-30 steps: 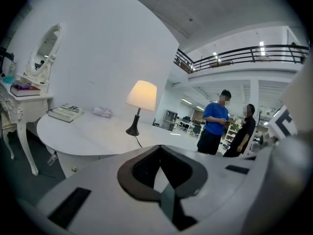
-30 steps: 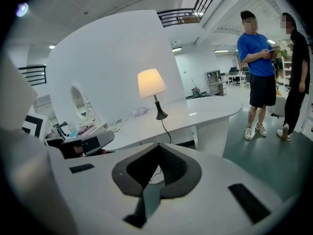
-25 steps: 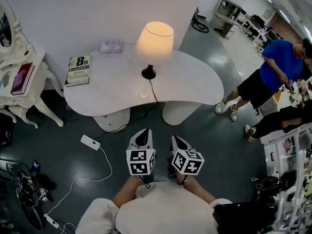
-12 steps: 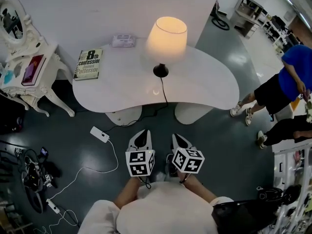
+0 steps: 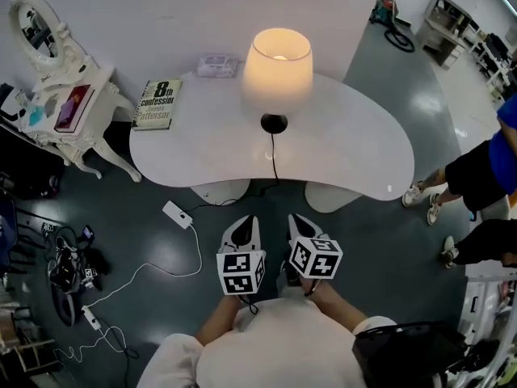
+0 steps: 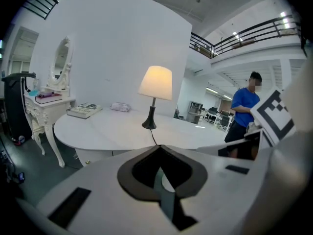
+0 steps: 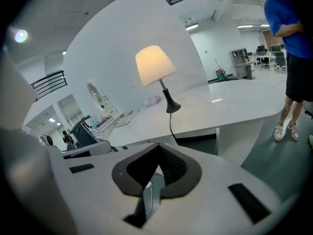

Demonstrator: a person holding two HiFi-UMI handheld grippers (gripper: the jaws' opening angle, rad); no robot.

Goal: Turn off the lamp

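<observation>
The lamp (image 5: 279,63) is lit, its cream shade glowing above a black base (image 5: 274,123) near the middle of the white table (image 5: 355,156). Its black cord (image 5: 273,162) runs from the base over the table's front edge. My left gripper (image 5: 247,220) and right gripper (image 5: 294,218) hang side by side above the floor, short of the table, both shut and holding nothing. In the left gripper view the lamp (image 6: 156,82) stands straight ahead beyond the closed jaw tips (image 6: 159,148). In the right gripper view the lamp (image 7: 154,65) stands ahead, slightly tilted in the picture.
A book (image 5: 157,103) and a small tissue pack (image 5: 216,65) lie on the table's left and back. A white vanity with a mirror (image 5: 69,107) stands at the left. A power strip (image 5: 178,213) and cables lie on the floor. A person in blue (image 5: 485,164) stands at the right.
The table and lamp have drawn nearer and shifted right in the head view as I stepped toward them. Both grippers advanced with me and stayed shut.
</observation>
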